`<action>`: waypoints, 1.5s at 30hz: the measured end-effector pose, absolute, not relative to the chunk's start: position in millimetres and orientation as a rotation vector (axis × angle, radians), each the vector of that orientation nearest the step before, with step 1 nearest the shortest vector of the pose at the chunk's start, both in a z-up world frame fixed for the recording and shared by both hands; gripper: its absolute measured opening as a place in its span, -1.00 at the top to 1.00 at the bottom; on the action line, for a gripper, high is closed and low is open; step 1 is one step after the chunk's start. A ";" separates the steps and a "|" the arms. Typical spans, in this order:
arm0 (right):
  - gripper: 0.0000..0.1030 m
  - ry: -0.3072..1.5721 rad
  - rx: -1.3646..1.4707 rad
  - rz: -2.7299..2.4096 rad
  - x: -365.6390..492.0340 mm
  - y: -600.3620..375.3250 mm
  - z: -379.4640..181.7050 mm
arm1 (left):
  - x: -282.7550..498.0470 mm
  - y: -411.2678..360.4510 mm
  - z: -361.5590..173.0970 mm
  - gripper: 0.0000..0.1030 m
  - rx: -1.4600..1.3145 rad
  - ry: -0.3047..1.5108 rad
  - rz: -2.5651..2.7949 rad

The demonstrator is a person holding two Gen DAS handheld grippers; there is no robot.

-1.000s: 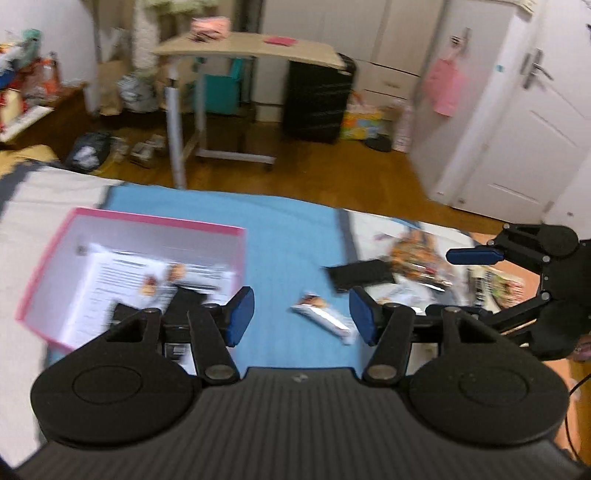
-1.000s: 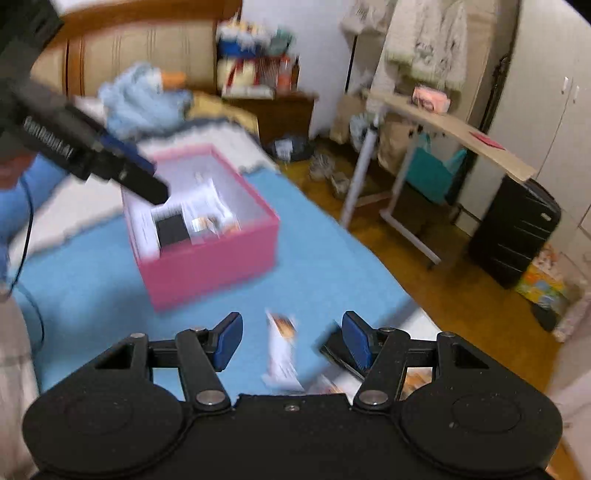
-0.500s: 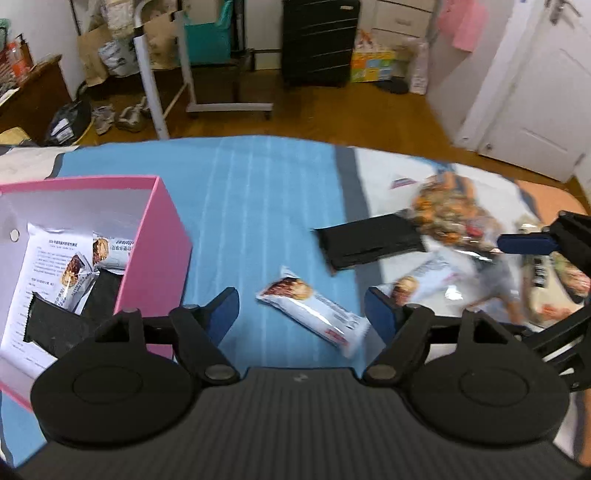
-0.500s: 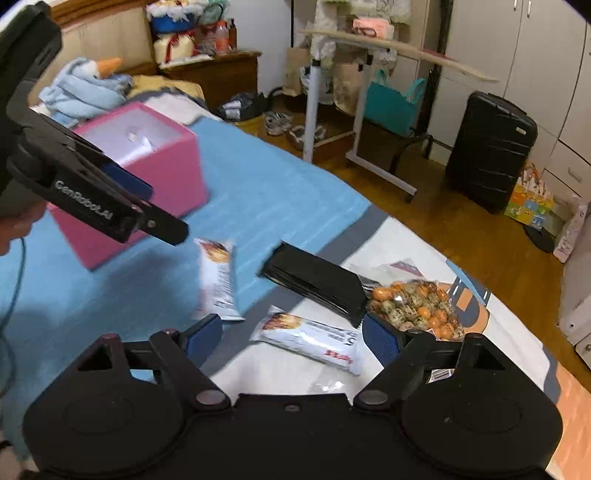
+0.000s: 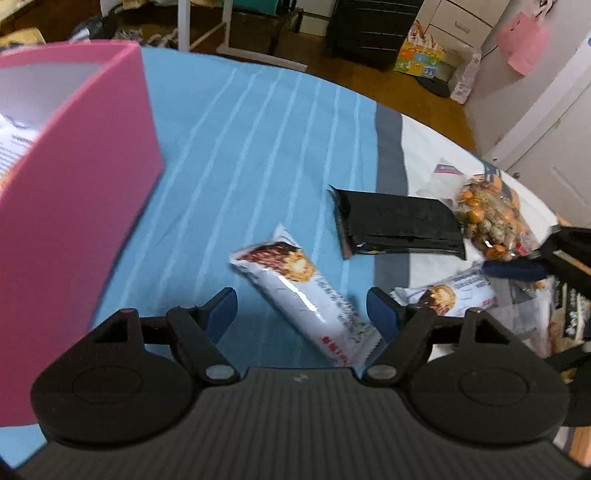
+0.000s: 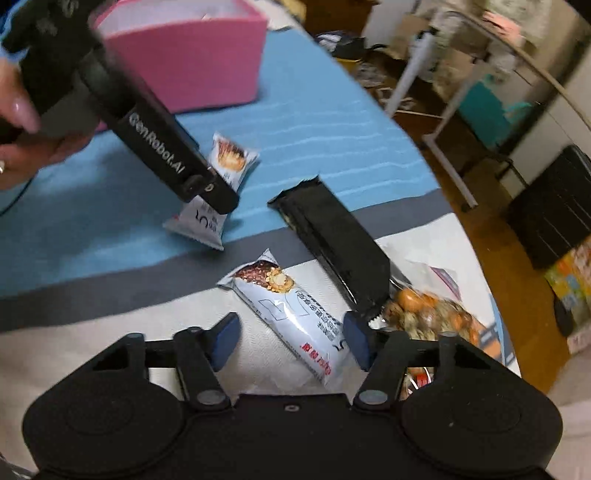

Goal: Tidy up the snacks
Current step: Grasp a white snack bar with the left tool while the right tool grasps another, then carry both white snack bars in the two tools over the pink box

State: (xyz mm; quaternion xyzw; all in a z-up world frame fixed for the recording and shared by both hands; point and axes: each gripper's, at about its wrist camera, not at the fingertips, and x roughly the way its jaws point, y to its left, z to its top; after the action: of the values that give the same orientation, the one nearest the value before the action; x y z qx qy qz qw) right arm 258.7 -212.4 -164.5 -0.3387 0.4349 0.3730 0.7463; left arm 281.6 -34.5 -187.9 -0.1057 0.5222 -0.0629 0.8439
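A white snack bar [image 5: 306, 291] lies on the blue bedspread between the fingers of my left gripper [image 5: 303, 314], which is open and not touching it. The right gripper [image 6: 291, 338] straddles a second white bar [image 6: 295, 314]. Its jaws are closing, and the pads stand clear of the wrapper. A black packet [image 5: 399, 225] [image 6: 332, 240] and a clear bag of nuts [image 5: 487, 218] [image 6: 432, 317] lie just beyond. The pink box [image 5: 74, 184] [image 6: 192, 62] stands at the left with packets inside.
A person's hand [image 6: 22, 122] holds the left tool above the first bar [image 6: 229, 158]. More wrapped snacks [image 5: 569, 314] lie at the far right. Past the bed's edge are wooden floor, a rolling table [image 6: 461, 92], a black suitcase [image 5: 373, 29] and a white door [image 5: 546, 147].
Both grippers have sunk toward the bed and tilted down onto the two white bars. The left jaws stand wider than a second ago; the right jaws widened, then narrowed.
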 end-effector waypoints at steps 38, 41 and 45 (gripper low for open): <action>0.31 1.014 -0.189 0.477 254.8 -191.1 -141.1 | 256.2 -15.5 -157.7 0.40 -0.078 1.017 -0.182; 0.31 1.044 -0.110 0.460 247.4 -197.6 -139.7 | 245.3 -11.6 -150.3 0.40 -0.076 1.028 -0.211; 0.31 1.075 -0.065 0.452 232.4 -198.8 -139.9 | 226.5 -6.9 -142.1 0.40 -0.068 1.012 -0.245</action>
State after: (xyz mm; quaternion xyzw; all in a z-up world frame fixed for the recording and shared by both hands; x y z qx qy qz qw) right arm 232.4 -198.8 -139.9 -0.0305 0.5075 0.2134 0.8343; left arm 226.5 -6.9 -142.1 -0.0323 0.4834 -0.1170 0.8669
